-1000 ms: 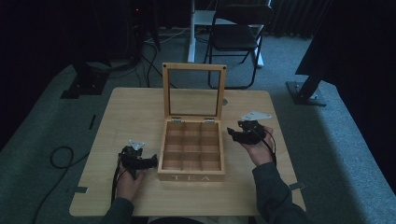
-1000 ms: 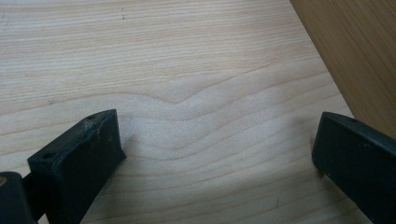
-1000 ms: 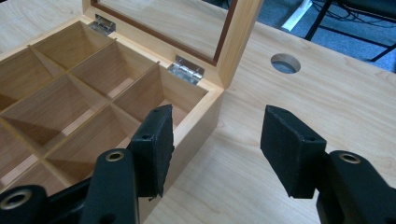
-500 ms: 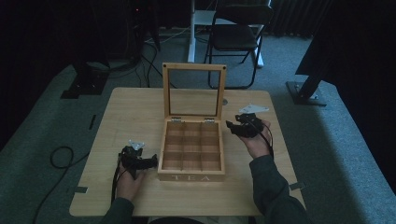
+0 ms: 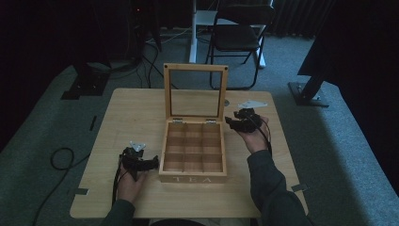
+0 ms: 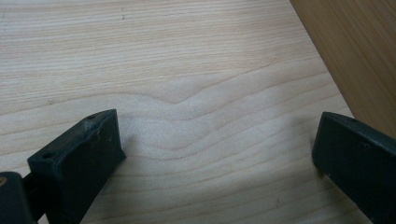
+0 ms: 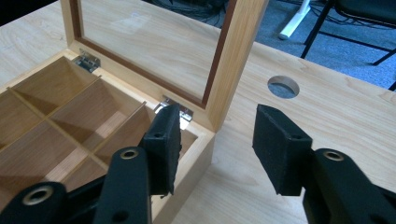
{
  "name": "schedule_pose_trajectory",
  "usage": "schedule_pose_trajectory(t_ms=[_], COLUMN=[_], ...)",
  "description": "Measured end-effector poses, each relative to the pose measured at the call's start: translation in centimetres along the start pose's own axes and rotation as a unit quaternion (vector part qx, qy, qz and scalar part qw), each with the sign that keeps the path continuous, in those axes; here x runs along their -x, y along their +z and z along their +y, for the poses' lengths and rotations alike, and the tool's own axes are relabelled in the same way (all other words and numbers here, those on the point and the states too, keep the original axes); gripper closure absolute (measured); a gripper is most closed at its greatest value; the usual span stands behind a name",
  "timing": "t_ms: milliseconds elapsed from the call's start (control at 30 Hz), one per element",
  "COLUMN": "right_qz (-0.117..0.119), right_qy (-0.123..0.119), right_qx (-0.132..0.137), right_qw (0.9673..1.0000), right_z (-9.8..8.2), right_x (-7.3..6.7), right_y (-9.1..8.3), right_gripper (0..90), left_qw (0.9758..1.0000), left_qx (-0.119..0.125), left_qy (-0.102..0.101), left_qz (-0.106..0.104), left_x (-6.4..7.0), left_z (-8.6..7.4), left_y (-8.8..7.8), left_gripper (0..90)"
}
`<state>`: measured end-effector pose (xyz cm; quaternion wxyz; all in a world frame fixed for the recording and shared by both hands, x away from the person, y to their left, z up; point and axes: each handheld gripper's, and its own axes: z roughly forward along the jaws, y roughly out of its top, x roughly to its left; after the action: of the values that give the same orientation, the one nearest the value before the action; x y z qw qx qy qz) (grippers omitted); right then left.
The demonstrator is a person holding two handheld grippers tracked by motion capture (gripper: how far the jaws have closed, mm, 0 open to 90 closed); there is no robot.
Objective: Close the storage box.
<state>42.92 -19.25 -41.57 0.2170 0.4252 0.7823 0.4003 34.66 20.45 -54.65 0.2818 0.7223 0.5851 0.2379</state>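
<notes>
Your left hand-held gripper (image 5: 149,162) sits low at the lower left of the high view, resting by the desk (image 5: 131,113) surface just beside the front left corner of the wooden tea box (image 5: 194,153). In the left gripper view its jaws stand wide apart with bare wood grain between them, released and grasping nothing; the box's side wall (image 6: 355,56) fills the upper right corner of that frame.

Your right hand-held gripper (image 5: 230,123) is at the centre right of the high view, next to the box's back right corner. In the right gripper view its jaws are spread open and straddle that corner: one pad (image 7: 163,140) hangs over the back right compartment near a hinge (image 7: 180,109), the other pad (image 7: 280,149) over the desk outside. Whether either pad touches the box cannot be told.

The tea box stands mid-frame in the high view, its glass-paned lid (image 5: 195,92) upright and its nine compartments showing bare wood. A round hole in the desk (image 7: 283,87) lies at the upper right of the right gripper view. A chair (image 5: 240,33) stands on the floor at the top of the high view.
</notes>
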Motion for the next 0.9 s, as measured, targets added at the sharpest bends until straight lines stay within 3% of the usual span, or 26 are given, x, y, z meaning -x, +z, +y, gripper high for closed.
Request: schedule_pose_trajectory(t_ms=[233,533,733,900], right_qz=[0.011,0.019,0.018,0.022], right_qy=[0.002,-0.002,-0.009,0.010], right_qx=[0.009,-0.001,-0.015,-0.008], right_qw=[0.9999,0.9998,0.9997,0.9997], right_z=[0.5,0.7,0.9,1.0], right_x=[0.4,0.9,0.5,0.9], right_y=[0.8,2.1,3.1,3.8], right_gripper=[45.7,41.2,38.9,38.5], left_qw=[1.0000,1.0000,1.0000,1.0000], left_qx=[0.000,0.000,0.000,0.000], left_qy=[0.001,0.000,0.001,0.001], left_qz=[0.000,0.000,0.000,0.000], left_x=[0.0,0.0,0.0,0.0], left_z=[0.0,0.0,0.0,0.0], left_y=[0.0,0.0,0.0,0.0], left_gripper=[1.6,1.6,1.6,1.6])
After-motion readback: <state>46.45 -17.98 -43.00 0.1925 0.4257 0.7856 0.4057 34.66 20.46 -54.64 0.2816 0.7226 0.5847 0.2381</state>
